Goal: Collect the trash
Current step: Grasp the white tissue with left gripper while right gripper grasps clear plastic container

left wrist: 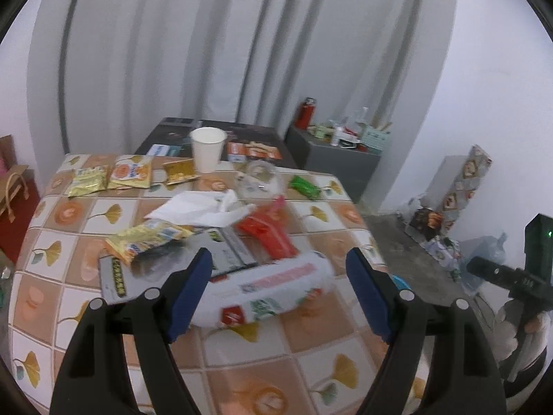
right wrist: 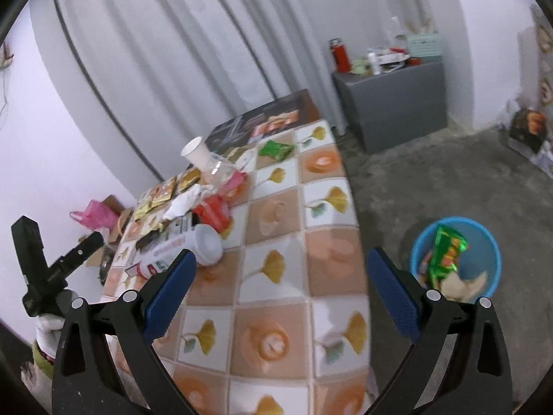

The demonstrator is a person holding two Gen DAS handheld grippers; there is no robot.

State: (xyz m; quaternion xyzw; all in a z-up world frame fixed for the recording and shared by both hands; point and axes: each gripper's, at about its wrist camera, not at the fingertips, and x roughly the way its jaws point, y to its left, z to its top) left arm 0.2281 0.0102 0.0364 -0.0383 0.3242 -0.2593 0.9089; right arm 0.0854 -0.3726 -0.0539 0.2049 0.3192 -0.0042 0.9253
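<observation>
Near the table's (left wrist: 311, 380) right edge, the white tube package (left wrist: 273, 287) lies crosswise between the left gripper's (left wrist: 280, 297) released jaws. The right gripper (right wrist: 280, 294), also released, is held farther off.

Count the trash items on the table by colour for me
Yellow or gold snack packets: 4
Red wrapper: 1
Green wrapper: 1
White items, the paper cup, tissue and lying bottle: 3
Clear plastic cup: 1
Total: 10
</observation>
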